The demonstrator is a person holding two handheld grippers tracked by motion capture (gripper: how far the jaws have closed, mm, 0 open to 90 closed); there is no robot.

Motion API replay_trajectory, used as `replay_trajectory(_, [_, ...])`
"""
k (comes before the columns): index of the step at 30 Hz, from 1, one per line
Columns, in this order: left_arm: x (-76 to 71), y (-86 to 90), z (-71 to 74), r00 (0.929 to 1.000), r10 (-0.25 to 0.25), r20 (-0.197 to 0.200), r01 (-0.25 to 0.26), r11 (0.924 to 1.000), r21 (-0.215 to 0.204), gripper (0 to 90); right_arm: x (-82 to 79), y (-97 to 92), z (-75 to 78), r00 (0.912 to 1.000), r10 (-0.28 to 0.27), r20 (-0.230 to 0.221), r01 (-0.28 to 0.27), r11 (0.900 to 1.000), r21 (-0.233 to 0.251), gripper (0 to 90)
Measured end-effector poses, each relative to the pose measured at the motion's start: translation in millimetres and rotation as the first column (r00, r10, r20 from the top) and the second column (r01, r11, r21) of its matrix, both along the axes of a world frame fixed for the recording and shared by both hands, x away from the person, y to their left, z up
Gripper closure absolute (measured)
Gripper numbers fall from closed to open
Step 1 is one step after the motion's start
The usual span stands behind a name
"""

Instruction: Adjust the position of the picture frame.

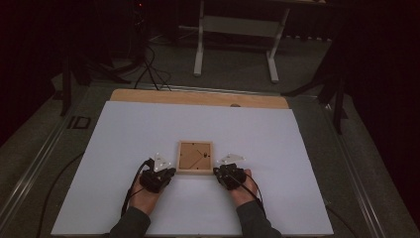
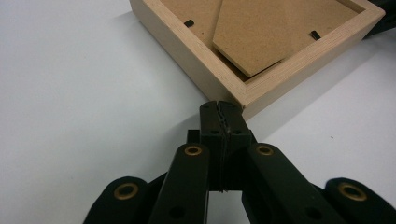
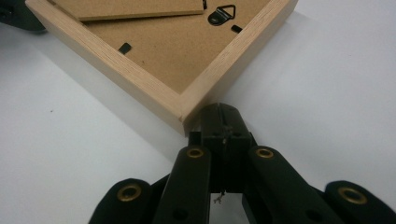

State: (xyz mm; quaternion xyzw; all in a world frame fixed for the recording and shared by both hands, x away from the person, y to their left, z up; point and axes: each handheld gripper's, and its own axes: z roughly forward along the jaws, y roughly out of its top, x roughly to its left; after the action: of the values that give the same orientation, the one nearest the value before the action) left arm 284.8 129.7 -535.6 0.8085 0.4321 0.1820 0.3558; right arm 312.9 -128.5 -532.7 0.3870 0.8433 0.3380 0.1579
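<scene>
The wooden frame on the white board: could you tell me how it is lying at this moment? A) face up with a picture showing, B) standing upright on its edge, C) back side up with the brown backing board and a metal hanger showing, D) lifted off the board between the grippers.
C: the wooden frame lies flat on the white board, its brown backing board and metal hanger facing up.

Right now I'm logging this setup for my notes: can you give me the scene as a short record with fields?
surface: white board on a wooden table
object: wooden picture frame, lying face down, back panel up
fittings: metal hanger and black clips on the back
left gripper: shut, tips at the frame's near left corner
right gripper: shut, tips at the frame's near right corner
held: nothing
</scene>
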Motion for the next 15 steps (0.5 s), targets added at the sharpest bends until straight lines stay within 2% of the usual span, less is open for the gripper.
replay_trajectory(11, [1.0, 0.1, -0.5, 1.0, 0.004, 0.002, -0.004, 1.0, -0.005, 89.2, -0.5, -0.5, 0.3, 1.0, 0.006, -0.002, -0.006, 1.0, 0.0, 89.8])
replay_trajectory(15, [2.6, 2.5, -0.5, 0.9998, 0.017, -0.007, -0.018, 0.9998, -0.008, 83.4, -1.0, -1.1, 1.3, 0.9999, 0.015, 0.002, -0.015, 0.9999, 0.0, 89.7])
